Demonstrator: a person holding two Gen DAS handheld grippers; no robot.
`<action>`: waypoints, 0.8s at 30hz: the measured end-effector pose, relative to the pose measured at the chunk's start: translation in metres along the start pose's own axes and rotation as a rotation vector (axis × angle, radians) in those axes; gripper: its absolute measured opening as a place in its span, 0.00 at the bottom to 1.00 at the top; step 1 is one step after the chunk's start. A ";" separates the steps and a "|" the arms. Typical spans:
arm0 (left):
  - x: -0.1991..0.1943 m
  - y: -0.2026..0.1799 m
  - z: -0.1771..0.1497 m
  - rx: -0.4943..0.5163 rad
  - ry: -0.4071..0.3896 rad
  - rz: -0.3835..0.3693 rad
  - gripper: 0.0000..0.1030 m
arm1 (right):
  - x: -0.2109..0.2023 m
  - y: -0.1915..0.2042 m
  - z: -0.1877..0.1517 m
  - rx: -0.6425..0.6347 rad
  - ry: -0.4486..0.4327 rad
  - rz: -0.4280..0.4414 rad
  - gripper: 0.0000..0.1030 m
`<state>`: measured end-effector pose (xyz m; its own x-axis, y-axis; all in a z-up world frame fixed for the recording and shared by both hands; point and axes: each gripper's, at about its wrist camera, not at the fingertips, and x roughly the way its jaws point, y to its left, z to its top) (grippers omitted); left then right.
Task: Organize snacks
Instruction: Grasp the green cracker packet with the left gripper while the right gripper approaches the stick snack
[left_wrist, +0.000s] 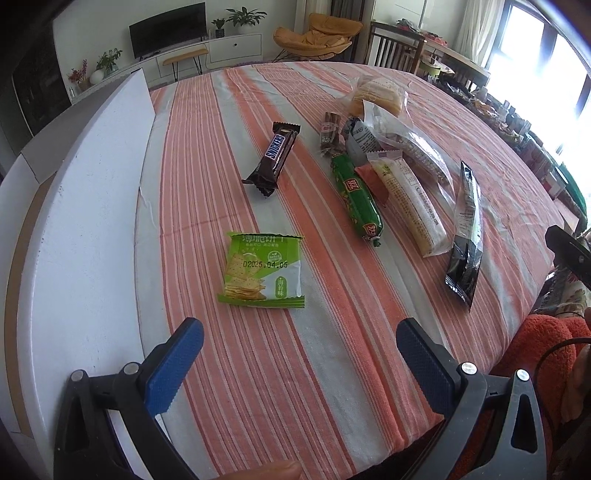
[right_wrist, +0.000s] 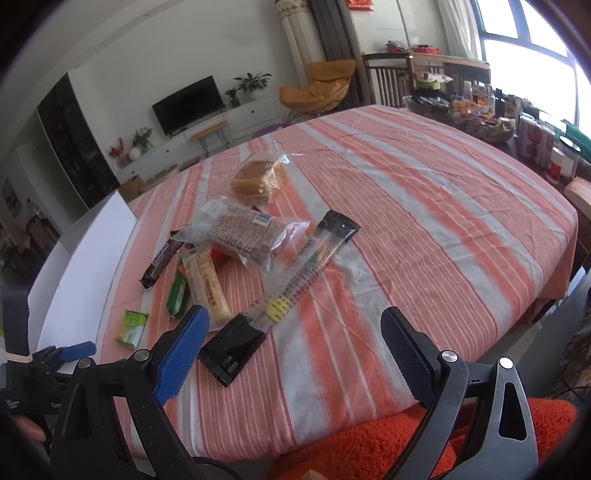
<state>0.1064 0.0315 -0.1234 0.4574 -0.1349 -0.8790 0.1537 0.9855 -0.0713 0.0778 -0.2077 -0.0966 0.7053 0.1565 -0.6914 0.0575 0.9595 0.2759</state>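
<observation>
While both tools hover over the near edge of the striped tablecloth (left_wrist: 258, 369), nothing gripped. Left gripper (left_wrist: 299, 354): jaws spread wide, empty. Right gripper (right_wrist: 295, 350): jaws likewise spread wide, empty.

Ahead of the left jaws, slightly toward the blue-padded finger: green cracker packet (left_wrist: 264, 269), lying flat, apart from everything else. Farther ahead: Snickers bar (left_wrist: 275, 157), also alone. Ahead and toward the dark finger: green sausage (left_wrist: 356, 197) touching a cream wafer pack (left_wrist: 410, 206), with a clear biscuit bag (left_wrist: 410, 144) overlapping the far end of that cluster. Bread in a clear bag (left_wrist: 376, 96) farthest off.

Just ahead of the right jaws, its near end close beside the blue finger: long black-ended stick pack (right_wrist: 280, 299), far end running up beside the biscuit bag.

No bin or tray identifiable (white board (left_wrist: 96, 206) beyond the left blue finger, purpose unclear), so destination for the snacks cannot be told.

Risks, as judged:
- Flat foil packets: pinching from above likely to slide them on the cloth or snag and wrinkle the fabric.
- Pulling one item from the touching cluster: neighbours dragged along.
- Crackers, biscuits, bread: crushed by a hard squeeze.
- Stick pack near the table edge: a nudge could send it off.
</observation>
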 end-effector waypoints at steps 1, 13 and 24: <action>0.003 0.001 0.000 -0.006 0.011 0.006 1.00 | 0.002 -0.003 0.000 0.017 0.010 0.002 0.93; 0.046 0.017 0.025 -0.067 0.089 0.083 1.00 | 0.030 -0.028 0.015 0.125 0.181 0.007 0.93; 0.058 0.028 0.040 -0.049 -0.090 0.099 1.00 | 0.131 -0.110 0.106 0.103 0.187 -0.388 0.93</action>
<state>0.1717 0.0470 -0.1575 0.5455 -0.0430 -0.8370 0.0618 0.9980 -0.0110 0.2391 -0.3177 -0.1466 0.4780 -0.1614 -0.8634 0.3694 0.9287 0.0310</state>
